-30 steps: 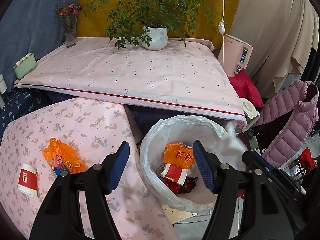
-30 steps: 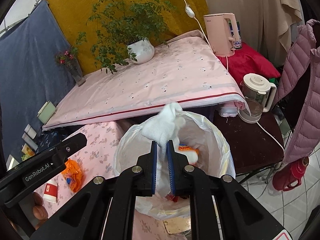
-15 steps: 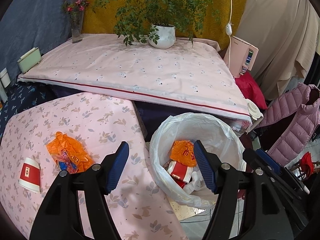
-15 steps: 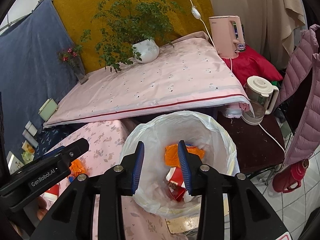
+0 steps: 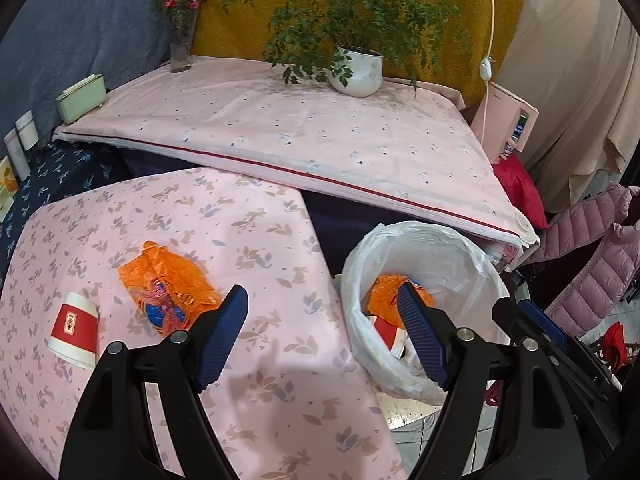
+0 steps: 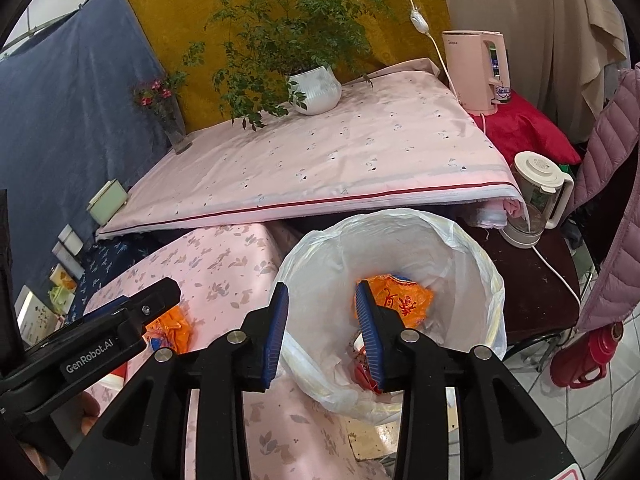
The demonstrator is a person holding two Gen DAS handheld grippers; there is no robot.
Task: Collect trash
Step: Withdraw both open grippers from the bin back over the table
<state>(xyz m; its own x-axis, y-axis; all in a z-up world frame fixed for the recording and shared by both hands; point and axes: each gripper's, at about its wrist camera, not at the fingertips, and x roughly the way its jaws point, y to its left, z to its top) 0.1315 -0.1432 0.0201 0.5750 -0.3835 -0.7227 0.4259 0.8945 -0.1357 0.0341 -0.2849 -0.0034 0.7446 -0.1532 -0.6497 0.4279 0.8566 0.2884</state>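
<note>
A bin lined with a white bag stands by the low pink floral table. It holds an orange wrapper and red-and-white trash. On the table lie an orange wrapper and a red-and-white paper cup. My left gripper is open and empty above the table's right edge, between wrapper and bin. My right gripper is open and empty over the bin's near-left rim.
Behind is a higher table under a pink cloth with a potted plant, a flower vase and a green box. A pink kettle, a blender jug, a puffer jacket and a red flask are at right.
My right gripper opened and dropped the white tissue into the bin. My left gripper moved left, from over the bin toward the floral table.
</note>
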